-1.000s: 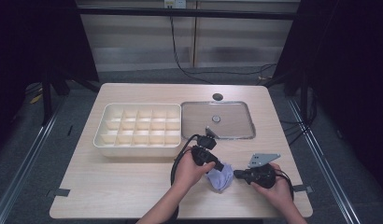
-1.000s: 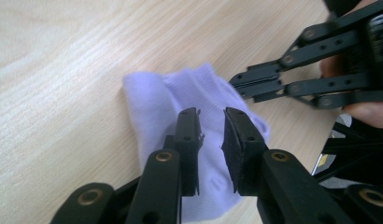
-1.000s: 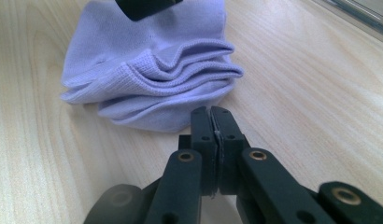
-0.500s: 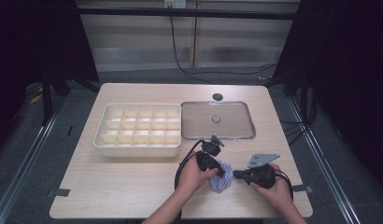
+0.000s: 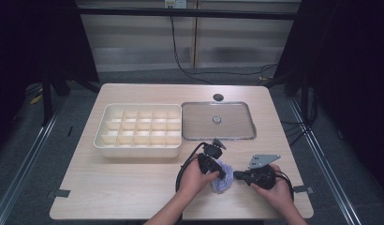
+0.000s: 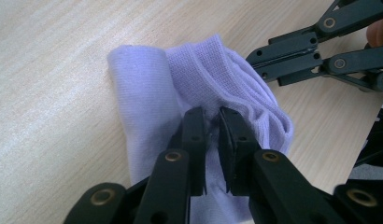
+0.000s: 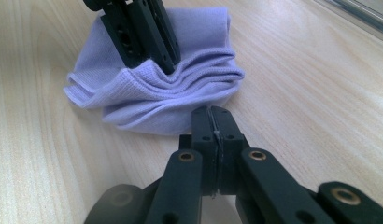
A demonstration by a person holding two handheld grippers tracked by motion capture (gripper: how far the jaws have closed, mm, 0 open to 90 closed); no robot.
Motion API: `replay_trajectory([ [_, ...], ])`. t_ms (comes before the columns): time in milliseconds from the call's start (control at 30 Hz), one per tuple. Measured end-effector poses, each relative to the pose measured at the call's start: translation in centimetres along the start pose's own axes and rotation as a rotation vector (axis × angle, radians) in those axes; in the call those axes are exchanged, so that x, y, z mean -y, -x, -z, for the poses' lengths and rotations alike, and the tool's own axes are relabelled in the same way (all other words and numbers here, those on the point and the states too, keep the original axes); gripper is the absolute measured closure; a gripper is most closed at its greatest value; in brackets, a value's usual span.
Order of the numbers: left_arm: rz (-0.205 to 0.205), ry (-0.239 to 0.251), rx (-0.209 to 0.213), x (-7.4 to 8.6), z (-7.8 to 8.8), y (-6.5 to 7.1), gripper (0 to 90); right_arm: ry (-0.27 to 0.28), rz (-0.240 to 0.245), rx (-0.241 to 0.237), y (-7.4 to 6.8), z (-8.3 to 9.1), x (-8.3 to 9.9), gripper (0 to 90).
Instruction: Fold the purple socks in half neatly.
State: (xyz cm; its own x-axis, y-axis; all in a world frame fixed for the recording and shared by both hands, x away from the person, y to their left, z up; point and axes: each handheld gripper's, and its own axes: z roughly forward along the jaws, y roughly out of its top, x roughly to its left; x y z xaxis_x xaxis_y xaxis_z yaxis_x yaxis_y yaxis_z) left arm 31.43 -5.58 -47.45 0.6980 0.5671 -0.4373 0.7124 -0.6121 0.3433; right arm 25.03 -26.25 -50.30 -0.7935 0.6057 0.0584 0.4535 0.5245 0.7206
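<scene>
Lilac cloth [image 6: 189,93] bunched between left gripper [image 6: 212,122] jaws (pinched), on table [image 5: 134,183].

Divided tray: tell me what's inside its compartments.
The divided tray shows bare cream compartments in the high view, nothing in them. The floors of the nearest row are partly hidden behind its front wall, so small items there cannot be ruled out.

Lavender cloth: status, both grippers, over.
Left gripper shut on lavender cloth, pinching a fold. Right gripper shut at cloth's edge, hold unclear. Divided tray and lid stand apart.
</scene>
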Motion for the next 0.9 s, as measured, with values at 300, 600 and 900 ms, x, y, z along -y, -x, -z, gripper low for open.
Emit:
replay_trajectory([
  [300, 0.008, 0.038, 0.039, 0.1, 1.7, 0.0, 75.7, 0.0, -0.004, -0.001, 0.0, 0.0, 0.0, 89.2],
  [600, 0.032, 0.064, 0.025, 0.4, 3.3, -0.9, 72.1, 0.003, -0.005, -0.002, 0.0, 0.0, 0.1, 89.3],
  [900, 0.069, 0.066, 0.021, 1.1, 4.1, -2.2, 65.1, 0.002, 0.0, -0.001, 0.0, 0.0, 0.0, 89.5],
])
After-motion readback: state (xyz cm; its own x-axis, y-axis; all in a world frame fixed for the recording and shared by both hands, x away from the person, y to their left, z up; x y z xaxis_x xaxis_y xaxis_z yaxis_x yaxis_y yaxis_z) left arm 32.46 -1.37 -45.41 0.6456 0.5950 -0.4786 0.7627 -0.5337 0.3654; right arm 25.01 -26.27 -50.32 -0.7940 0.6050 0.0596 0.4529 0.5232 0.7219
